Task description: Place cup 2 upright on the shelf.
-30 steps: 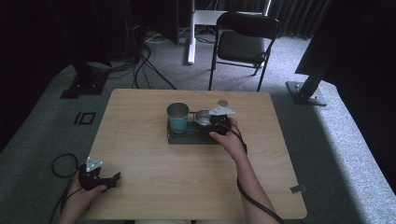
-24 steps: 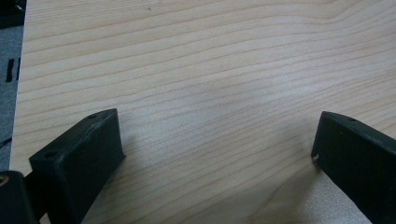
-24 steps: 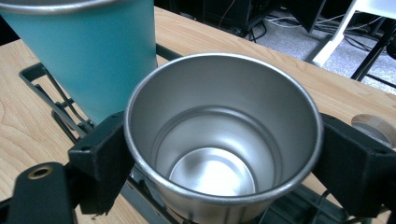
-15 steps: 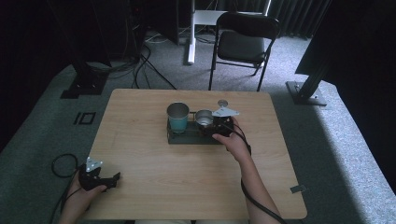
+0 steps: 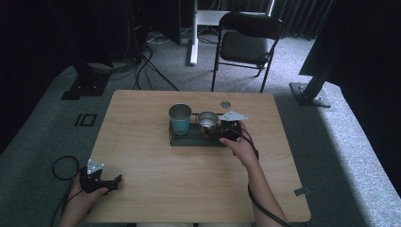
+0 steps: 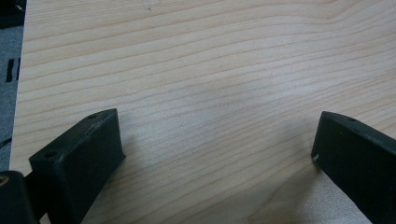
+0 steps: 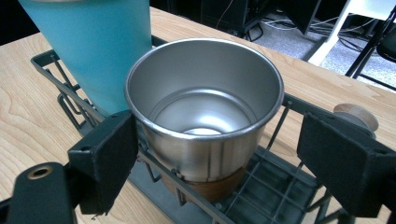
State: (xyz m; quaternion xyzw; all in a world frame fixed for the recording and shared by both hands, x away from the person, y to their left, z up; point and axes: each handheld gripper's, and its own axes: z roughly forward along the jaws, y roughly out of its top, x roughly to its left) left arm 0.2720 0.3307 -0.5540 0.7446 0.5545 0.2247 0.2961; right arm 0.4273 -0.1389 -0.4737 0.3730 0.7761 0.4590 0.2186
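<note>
- My right gripper (image 7: 205, 154) holds its jaws spread wide on either side of the steel cup (image 7: 205, 116), not yet touching it.
- The cup stands in the wire rack (image 5: 189, 138) mid-surface, beside a teal tumbler (image 7: 93, 46).
- To grip well, I judge: centre, then squeeze below the rim.
- My left gripper (image 6: 215, 154) rests open over bare wood.

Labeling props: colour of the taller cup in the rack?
Teal cup, metal rim; clearest in the right gripper view.
</note>
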